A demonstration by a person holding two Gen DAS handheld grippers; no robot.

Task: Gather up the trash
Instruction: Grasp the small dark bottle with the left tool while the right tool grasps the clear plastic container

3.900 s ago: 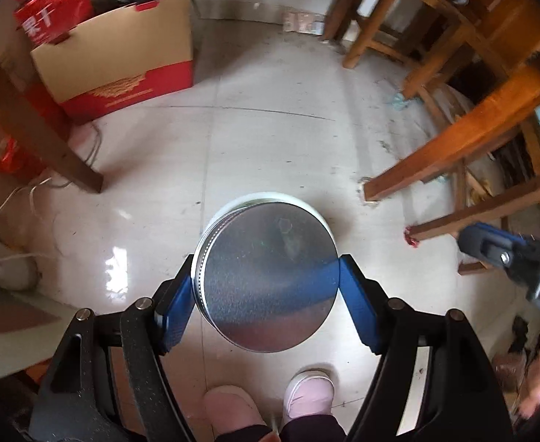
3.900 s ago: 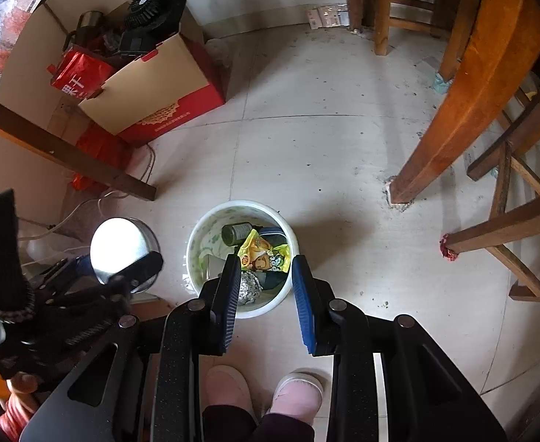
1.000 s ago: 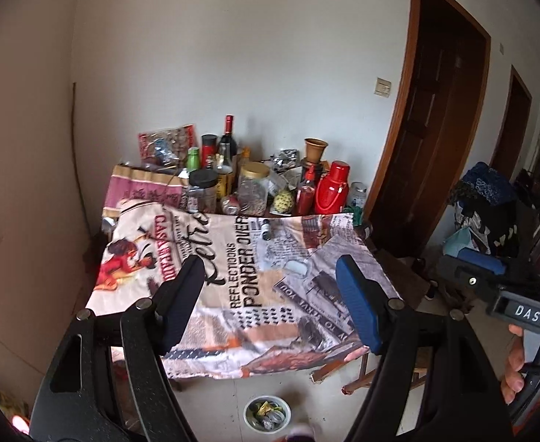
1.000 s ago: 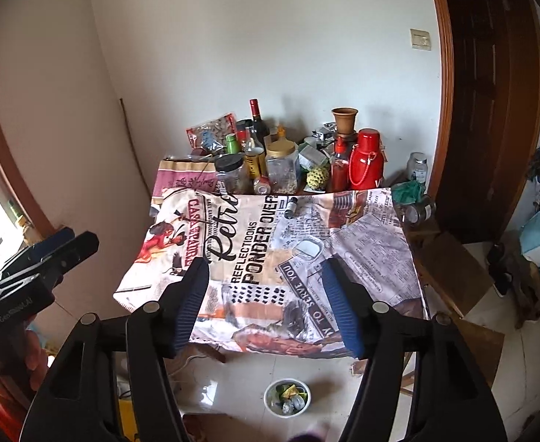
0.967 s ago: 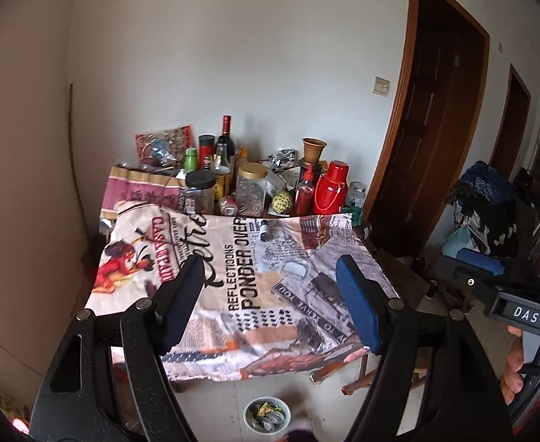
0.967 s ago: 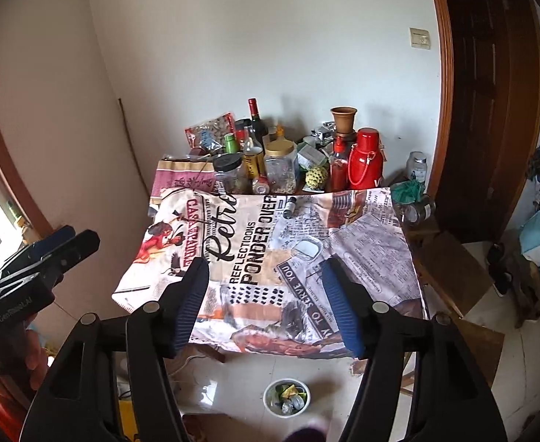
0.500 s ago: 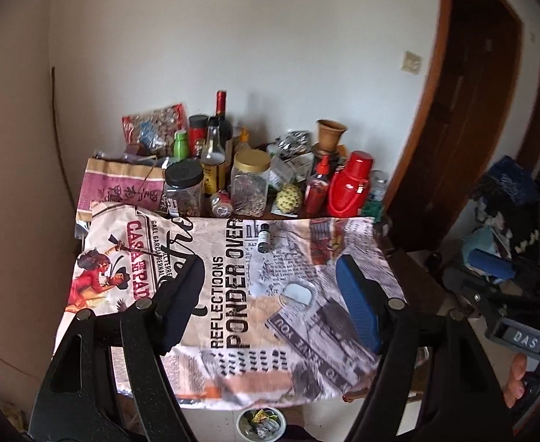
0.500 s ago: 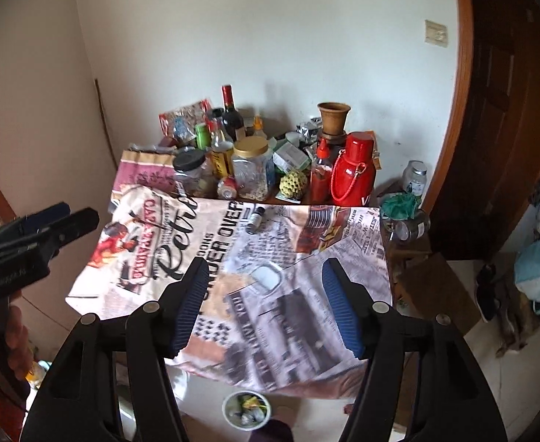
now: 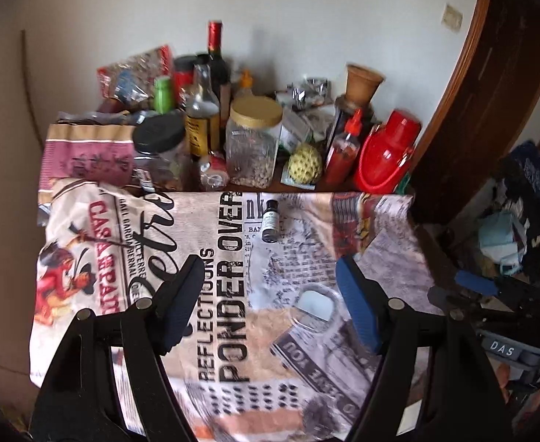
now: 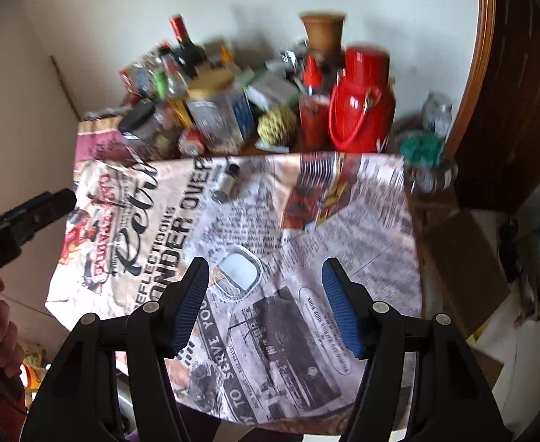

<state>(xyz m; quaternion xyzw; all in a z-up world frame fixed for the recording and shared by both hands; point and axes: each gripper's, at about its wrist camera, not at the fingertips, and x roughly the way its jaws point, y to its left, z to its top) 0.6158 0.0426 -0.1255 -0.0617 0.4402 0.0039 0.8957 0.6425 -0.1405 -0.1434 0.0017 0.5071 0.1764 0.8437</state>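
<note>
While both grippers hung above the table, the left gripper [image 9: 270, 294] stood with jaws apart and nothing between them; the right gripper [image 10: 264, 291] likewise, wide and empty; a clear plastic container [image 10: 237, 275] lay on the printed tablecloth [image 9: 211, 294] just ahead of the right gripper's left finger; a small dark bottle [image 9: 270, 221] lay farther back, near the jars [image 9: 253, 147] and red flask [image 9: 386, 154] along the wall.

Both wrist cameras look steeply down along their own fingers onto the printed tablecloth [image 9: 229, 294], from fairly close above its near edge. Both views share the small clear case [image 10: 238, 270] and the red flask [image 9: 388, 158]; the right view is somewhat blurred.
</note>
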